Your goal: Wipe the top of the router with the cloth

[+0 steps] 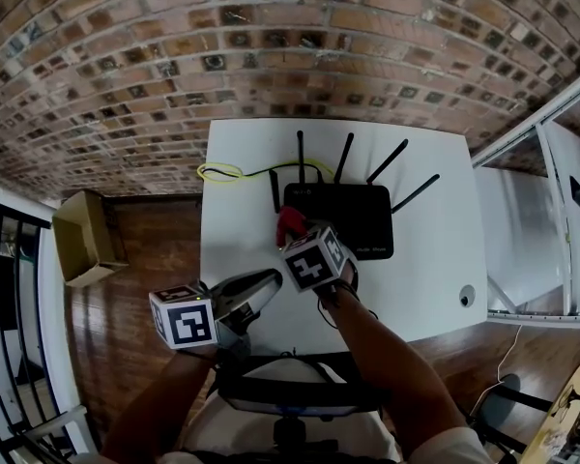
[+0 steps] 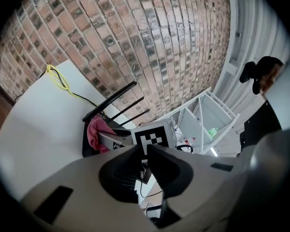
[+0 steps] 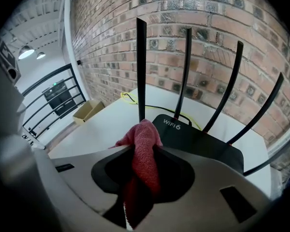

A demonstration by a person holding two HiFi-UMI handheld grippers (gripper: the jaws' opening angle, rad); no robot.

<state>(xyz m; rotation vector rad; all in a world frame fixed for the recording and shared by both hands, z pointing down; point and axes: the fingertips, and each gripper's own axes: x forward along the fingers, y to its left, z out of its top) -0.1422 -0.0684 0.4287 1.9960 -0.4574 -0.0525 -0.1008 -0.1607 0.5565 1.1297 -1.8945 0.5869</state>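
Brick wall backs a white desk [image 1: 242,211] in the head view, where a black router [image 1: 353,216] sits toward the rear, a yellow cable [image 1: 220,170] lying to its left. The right gripper [image 1: 295,232] holds a red cloth [image 1: 288,220] at the router's near left corner; the left gripper [image 1: 266,283] hangs nearer than the router, over the desk's front edge.

Left gripper view: jaws together, nothing between them.

Right gripper view: jaws clamped on the cloth, the router's antennas [image 3: 141,66] rising just beyond.
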